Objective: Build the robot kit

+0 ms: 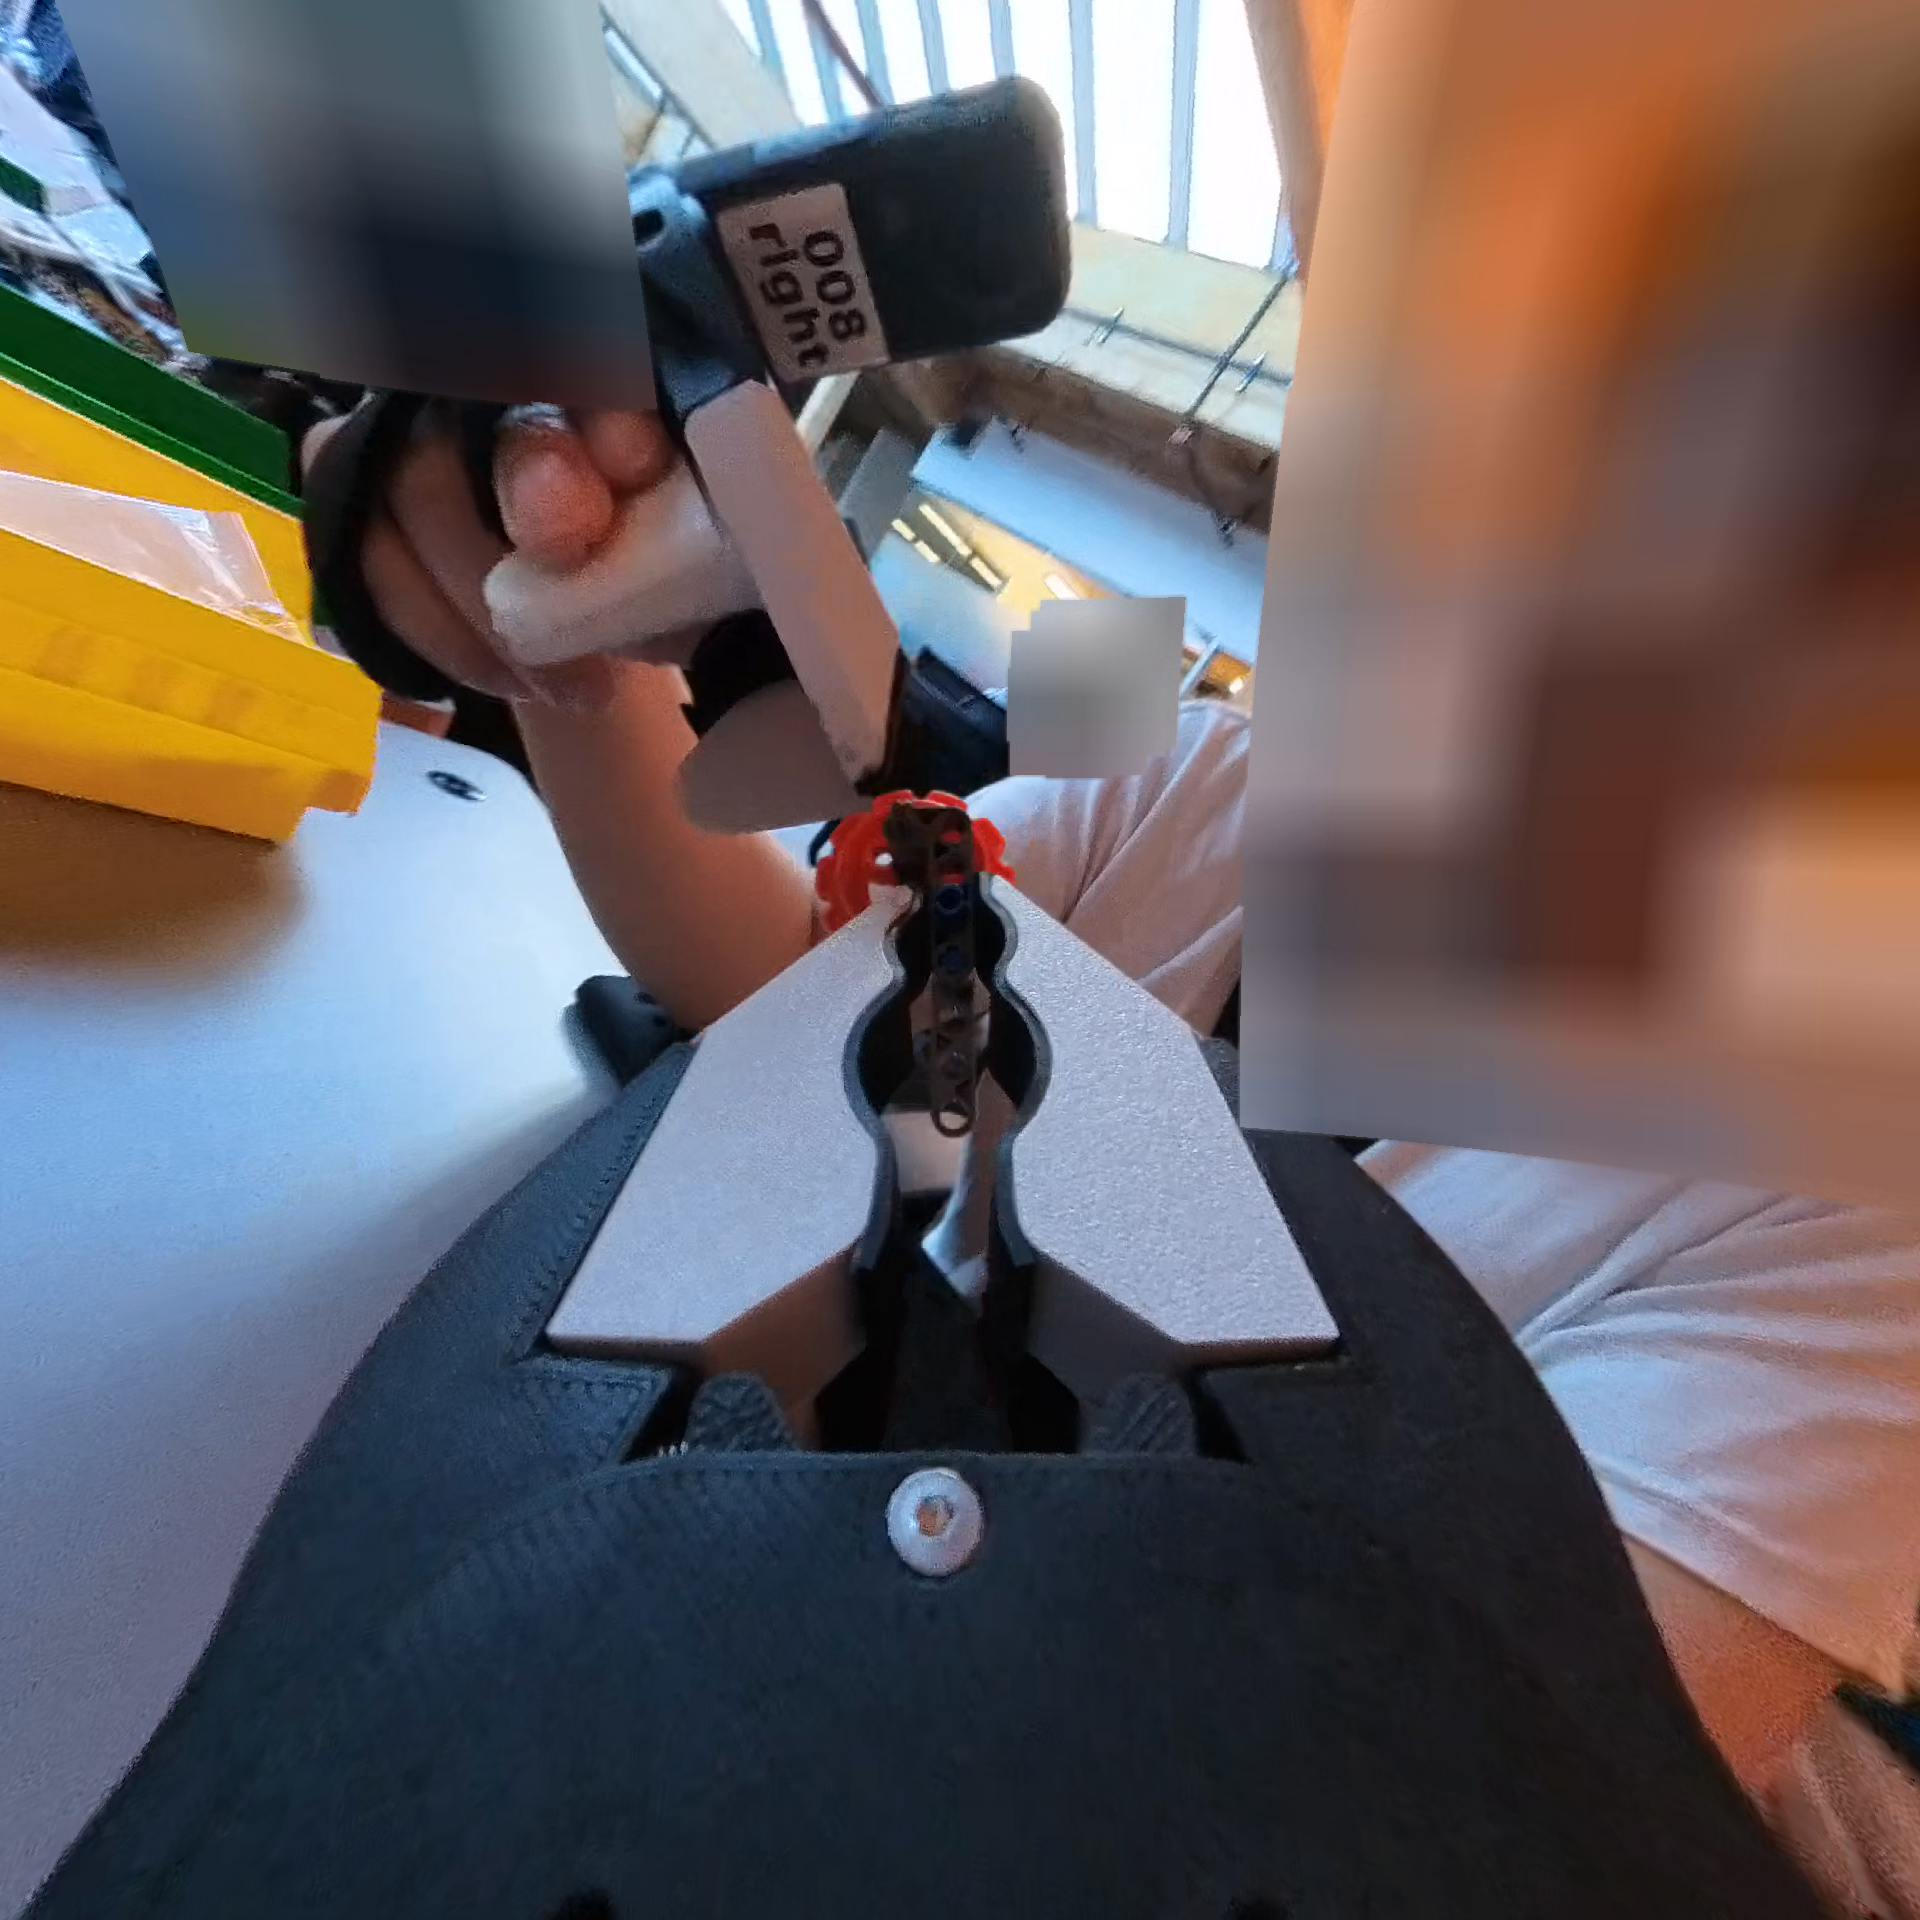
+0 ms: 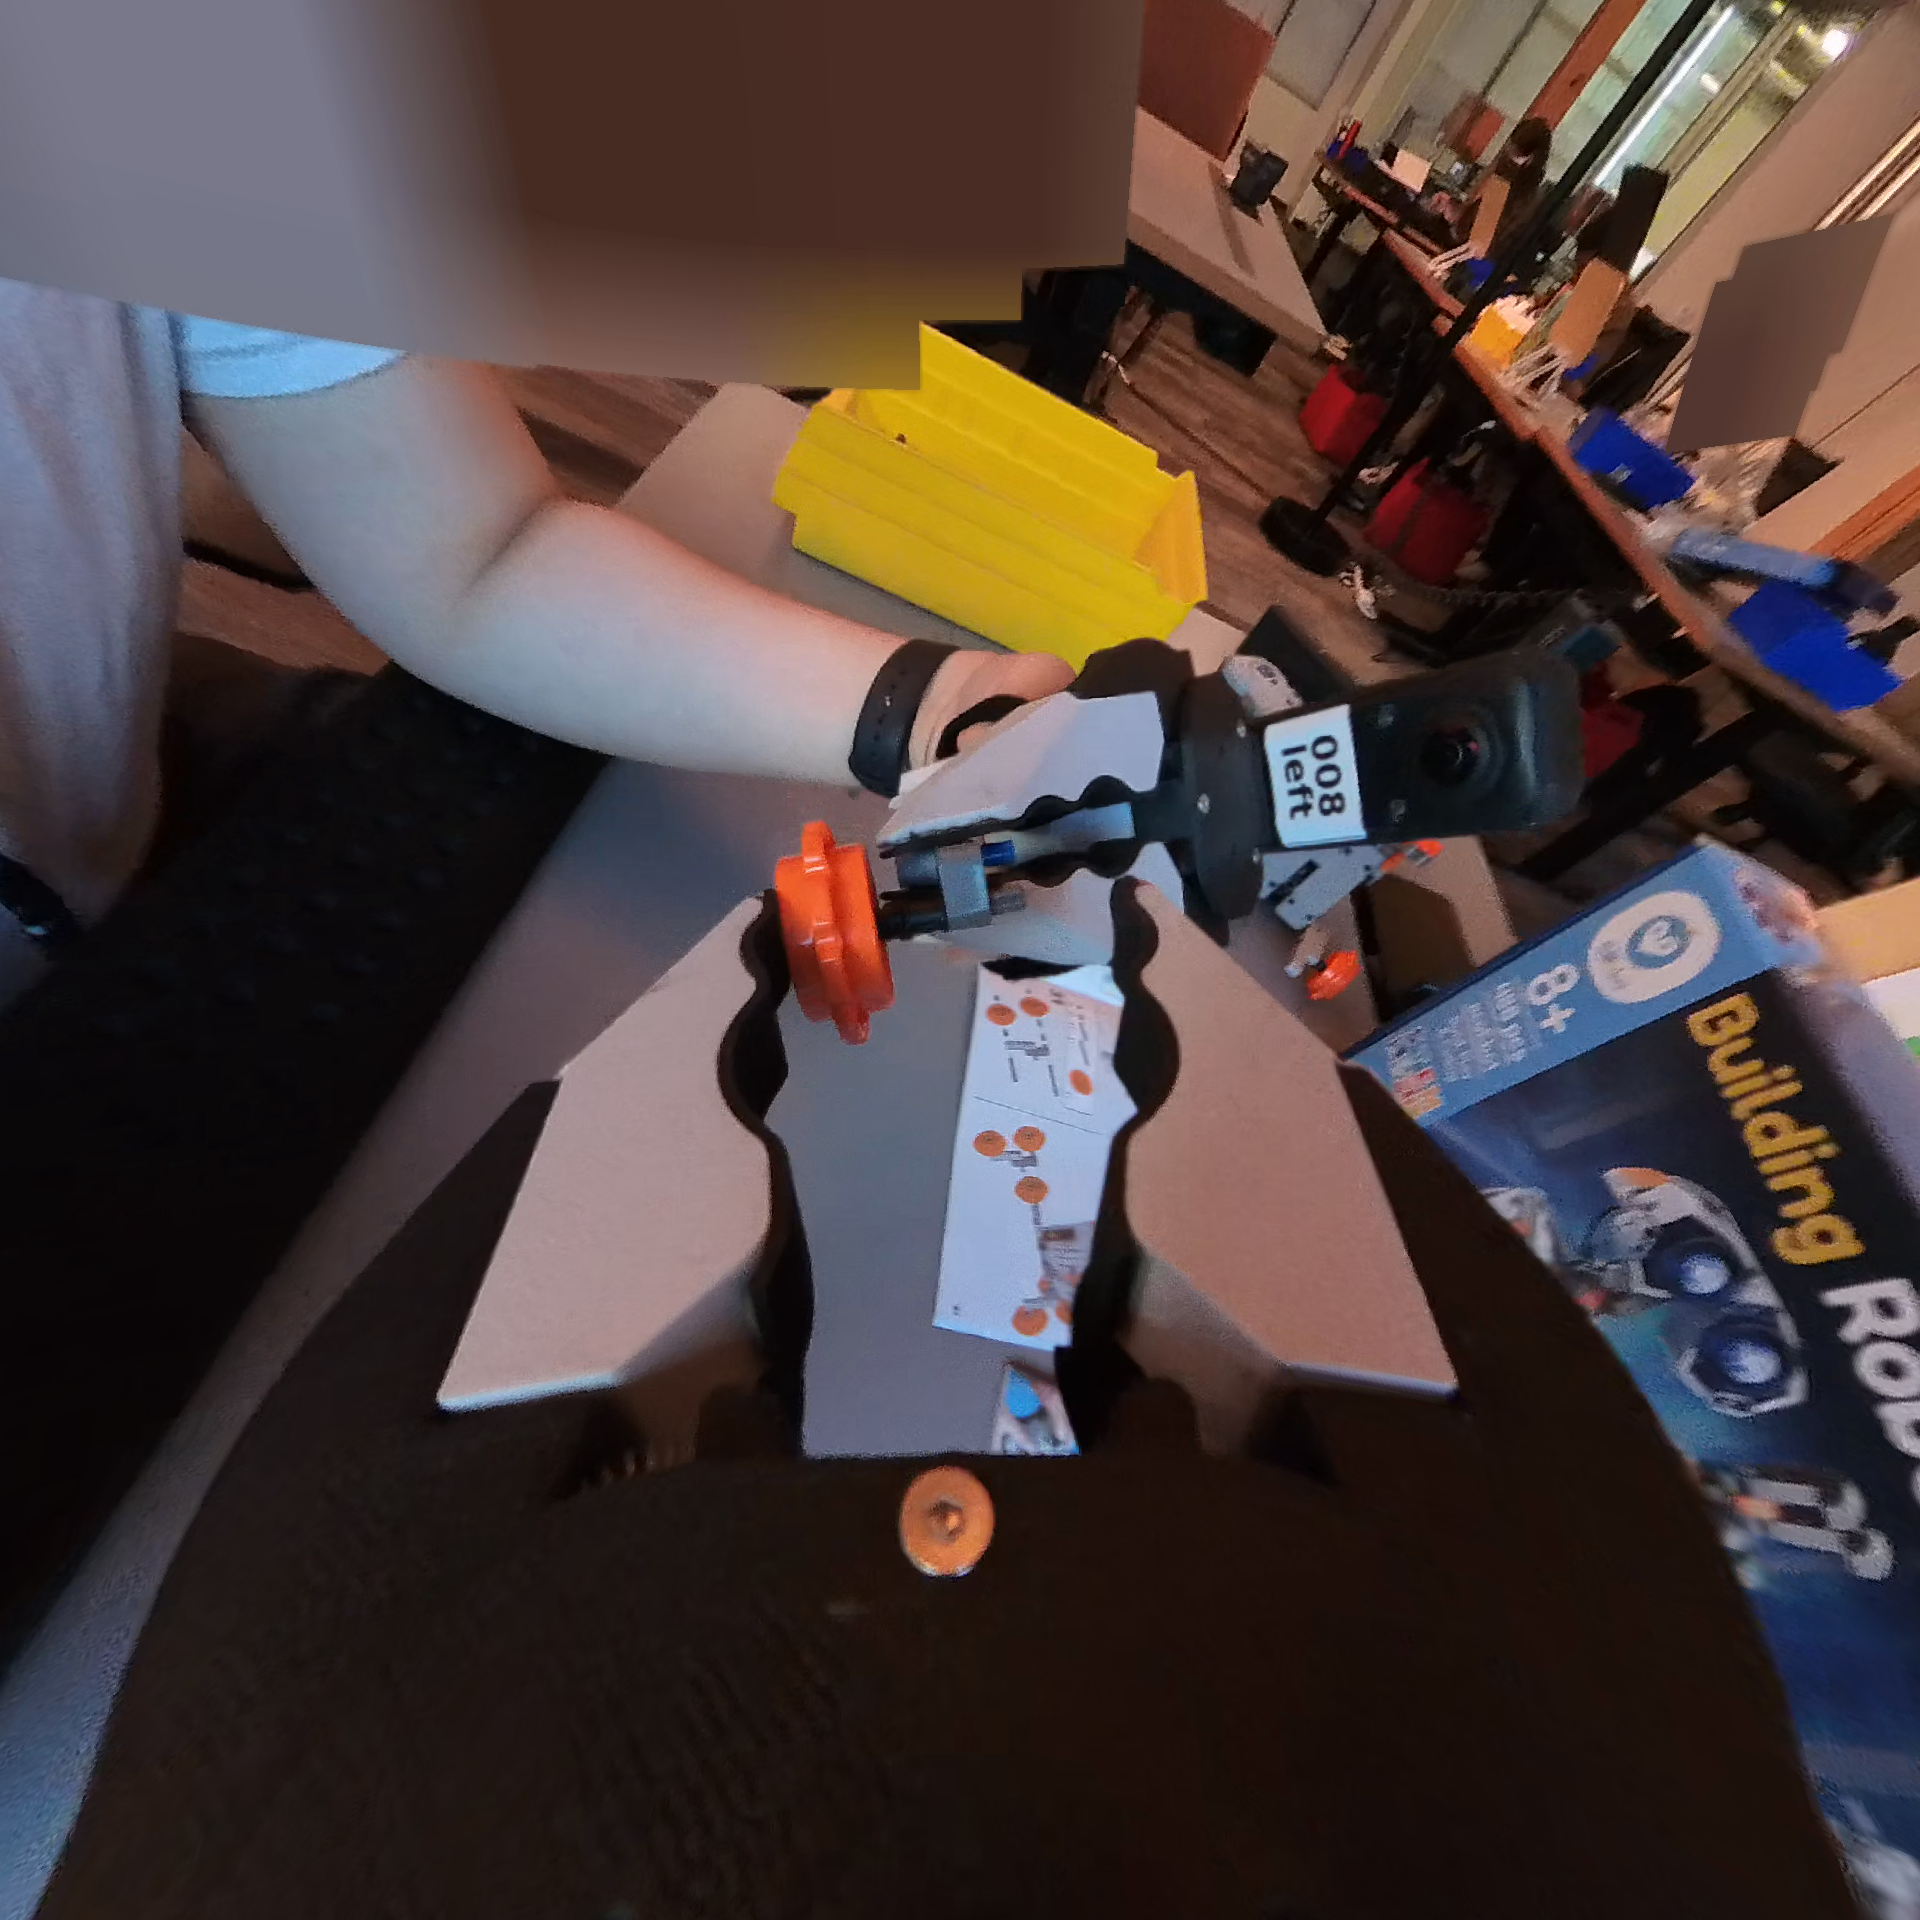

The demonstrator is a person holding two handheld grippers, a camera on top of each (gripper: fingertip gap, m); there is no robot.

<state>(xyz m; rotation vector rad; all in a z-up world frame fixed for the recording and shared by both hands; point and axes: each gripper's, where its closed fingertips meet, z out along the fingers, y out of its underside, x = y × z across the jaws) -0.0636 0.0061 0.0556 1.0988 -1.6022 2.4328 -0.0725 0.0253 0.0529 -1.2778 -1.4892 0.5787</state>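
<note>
Left tool (image 1: 940, 935) pinches dark beam assembly (image 1: 948, 987), frame centre; orange wheel (image 2: 831, 930) on axle: light, rigid, slippery plastic. Right tool (image 2: 940, 935) spread, wheel touching its left finger.

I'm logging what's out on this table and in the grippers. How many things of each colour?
Yellow: 1, the bin
Orange: 1, the wheel on the part held by the left gripper
Blue: 1, the box
White: 1, the instruction sheet below the right gripper
Total: 4
</note>
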